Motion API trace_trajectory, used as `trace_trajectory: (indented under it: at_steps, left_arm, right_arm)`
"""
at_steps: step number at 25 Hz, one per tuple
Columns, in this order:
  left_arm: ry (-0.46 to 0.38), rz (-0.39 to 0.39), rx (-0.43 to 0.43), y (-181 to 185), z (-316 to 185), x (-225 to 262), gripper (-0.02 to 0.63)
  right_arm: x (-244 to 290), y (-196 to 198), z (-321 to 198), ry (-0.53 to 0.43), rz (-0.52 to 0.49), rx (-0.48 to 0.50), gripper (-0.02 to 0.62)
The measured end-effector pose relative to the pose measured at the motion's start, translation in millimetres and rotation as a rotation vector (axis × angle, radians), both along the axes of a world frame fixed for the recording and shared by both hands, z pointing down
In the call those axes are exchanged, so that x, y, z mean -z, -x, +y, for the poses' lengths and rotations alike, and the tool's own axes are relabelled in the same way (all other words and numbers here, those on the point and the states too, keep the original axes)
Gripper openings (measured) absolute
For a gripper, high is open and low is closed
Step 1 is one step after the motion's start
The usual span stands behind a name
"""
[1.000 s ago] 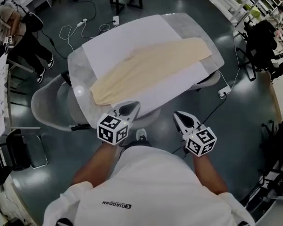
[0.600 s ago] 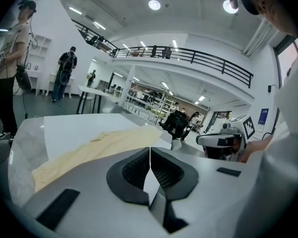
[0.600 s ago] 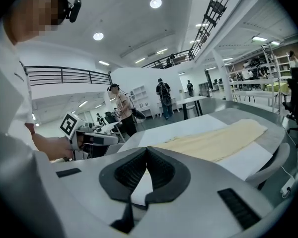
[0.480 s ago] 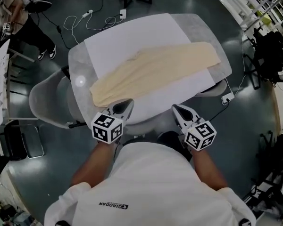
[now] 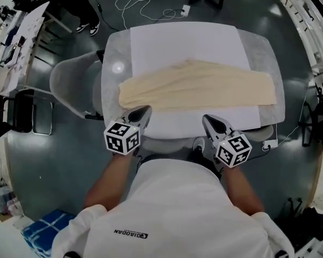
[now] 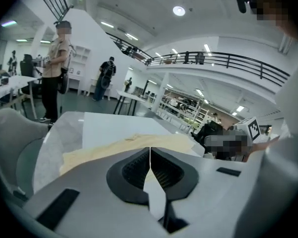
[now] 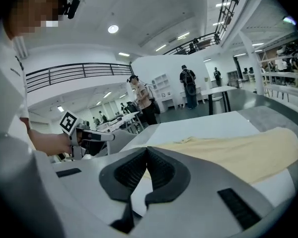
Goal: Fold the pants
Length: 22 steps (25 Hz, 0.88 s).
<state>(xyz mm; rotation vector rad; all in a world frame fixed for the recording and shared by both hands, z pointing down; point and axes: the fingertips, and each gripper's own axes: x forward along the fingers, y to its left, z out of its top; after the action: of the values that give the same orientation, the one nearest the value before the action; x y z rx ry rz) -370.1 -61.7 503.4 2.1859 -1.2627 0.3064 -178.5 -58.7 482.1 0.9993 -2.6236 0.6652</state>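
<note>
Nearest, your white shirt [image 5: 172, 208] carries upside-down print reading QIAODAN. Your L gripper [image 5: 142, 112] and R gripper [image 5: 209, 120] each have jaws pressed together w/ nothing btwn them, and they partly hide the table's [image 5: 272, 52] near edge. Just beyond, the beige pants [image 5: 199, 87] lie flat across a white sheet [image 5: 177, 42].
</note>
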Motion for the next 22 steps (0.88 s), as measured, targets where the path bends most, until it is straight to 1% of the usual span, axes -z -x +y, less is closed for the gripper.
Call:
trace_trajectory:
  at_steps: [3,5,7,9,11,13,15,16,20,22]
  left_arm:
    - [0.039,-0.071,0.148,27.8,-5.9,-21.6,0.032]
    - [0.074,-0.108,0.272,63.1,-7.9,-34.2,0.032]
    - [0.114,-0.105,0.393,103.3,-5.8,-45.3,0.032]
    - [0.15,-0.074,0.499,138.5,1.4,-55.2,0.034]
    - [0.173,-0.047,0.567,162.9,6.7,-66.2,0.034]
    - [0.194,-0.041,0.599,180.1,6.2,-82.3,0.035]
    - [0.229,-0.031,0.613,191.5,5.3,-104.9,0.116]
    - [0.248,-0.02,0.616,195.0,4.9,-117.4,0.129]
    - [0.315,0.038,0.6,203.6,-4.4,-161.2,0.173]
    - [0.337,0.049,0.58,206.6,-10.9,-175.1,0.179]
  right_arm:
    - [-8.7,-4.9,-15.4,0.017,-0.011,0.091,0.021]
    - [-9.2,-1.1,-23.1,0.021,-0.023,0.15,0.021]
    - [-9.2,4.5,-26.0,0.028,-0.022,0.187,0.021]
    - [-10.5,8.5,-23.5,0.047,-0.023,0.211,0.021]
    - [-13.4,10.9,-19.2,0.058,-0.021,0.23,0.021]
    - [-18.0,12.9,-16.7,0.062,-0.016,0.238,0.021]
    - [-22.2,14.6,-12.0,0.066,-0.012,0.234,0.021]
    - [-23.8,15.0,-9.4,0.064,-0.008,0.231,0.021]
    - [-26.2,15.8,-7.7,0.058,0.013,0.185,0.021]
    - [-26.8,15.3,-5.2,0.065,0.023,0.151,0.021]
